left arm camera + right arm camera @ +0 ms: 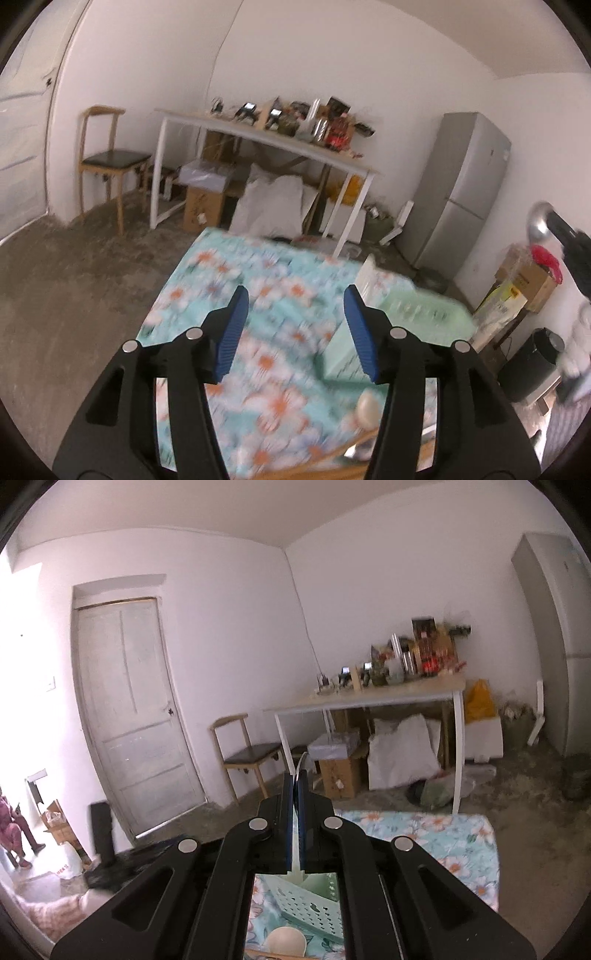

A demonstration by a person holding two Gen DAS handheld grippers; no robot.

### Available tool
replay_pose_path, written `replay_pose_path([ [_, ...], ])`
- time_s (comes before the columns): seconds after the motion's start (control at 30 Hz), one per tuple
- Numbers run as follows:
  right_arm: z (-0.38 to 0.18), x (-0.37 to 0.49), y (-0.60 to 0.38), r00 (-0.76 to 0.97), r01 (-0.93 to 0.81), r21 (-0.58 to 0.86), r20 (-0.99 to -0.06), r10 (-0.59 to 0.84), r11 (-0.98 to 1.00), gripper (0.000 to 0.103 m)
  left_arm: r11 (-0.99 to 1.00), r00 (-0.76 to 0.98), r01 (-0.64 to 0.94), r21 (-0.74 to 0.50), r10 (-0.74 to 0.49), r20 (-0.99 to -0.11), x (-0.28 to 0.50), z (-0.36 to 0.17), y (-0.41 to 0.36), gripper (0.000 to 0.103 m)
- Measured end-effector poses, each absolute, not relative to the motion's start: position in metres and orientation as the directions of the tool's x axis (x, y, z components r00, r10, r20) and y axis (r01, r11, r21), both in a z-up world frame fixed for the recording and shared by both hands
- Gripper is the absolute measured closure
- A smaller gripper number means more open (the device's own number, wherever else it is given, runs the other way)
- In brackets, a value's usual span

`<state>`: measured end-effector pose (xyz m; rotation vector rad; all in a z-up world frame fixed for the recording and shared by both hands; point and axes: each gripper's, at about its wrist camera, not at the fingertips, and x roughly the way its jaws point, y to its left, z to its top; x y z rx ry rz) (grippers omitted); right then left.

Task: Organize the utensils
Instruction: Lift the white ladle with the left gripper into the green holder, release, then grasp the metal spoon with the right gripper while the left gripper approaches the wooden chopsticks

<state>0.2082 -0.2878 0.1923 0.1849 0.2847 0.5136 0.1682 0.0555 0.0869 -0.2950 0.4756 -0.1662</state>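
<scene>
My left gripper [297, 332] stands open over the floral-cloth table [258, 280], with nothing between its blue pads. A pale green perforated tray [410, 314] lies to its right. A cream spoon [367, 404] and wooden chopsticks [351, 452] lie near the bottom edge. At the far right my right gripper [554, 221] is raised, shut on a metal spoon [536, 225]. In the right wrist view the right gripper [295, 781] is shut on the metal spoon [301, 762], seen edge-on, above the green tray [306, 904] and the cream spoon [286, 941].
A white table [280, 142] loaded with clutter stands at the back wall, with boxes and bags under it. A wooden chair [107, 158] is at the left, a grey fridge [461, 192] at the right. A door [129, 709] and a seated person [11, 827] are at the left.
</scene>
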Motion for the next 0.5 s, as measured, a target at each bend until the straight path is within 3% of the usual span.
replay_pose_path([
  [0.17,0.165,0.228,-0.275,0.835,-0.433,0.228,-0.264,0.484,0.872,0.101,0.948,0.837,0.082,-0.308,-0.233,-0.494,0.148,0.056,0.062,0.052],
  [0.37,0.128,0.24,-0.263,0.804,-0.384,0.203,-0.405,0.435,0.9,0.097,0.927,0.793,0.113,-0.358,-0.301,-0.529,0.146,0.032,0.055,0.052],
  [0.5,0.125,0.229,-0.265,0.813,-0.355,0.192,-0.419,0.404,0.915,0.094,0.918,0.772,0.149,-0.369,-0.341,-0.537,0.147,0.025,0.041,0.052],
])
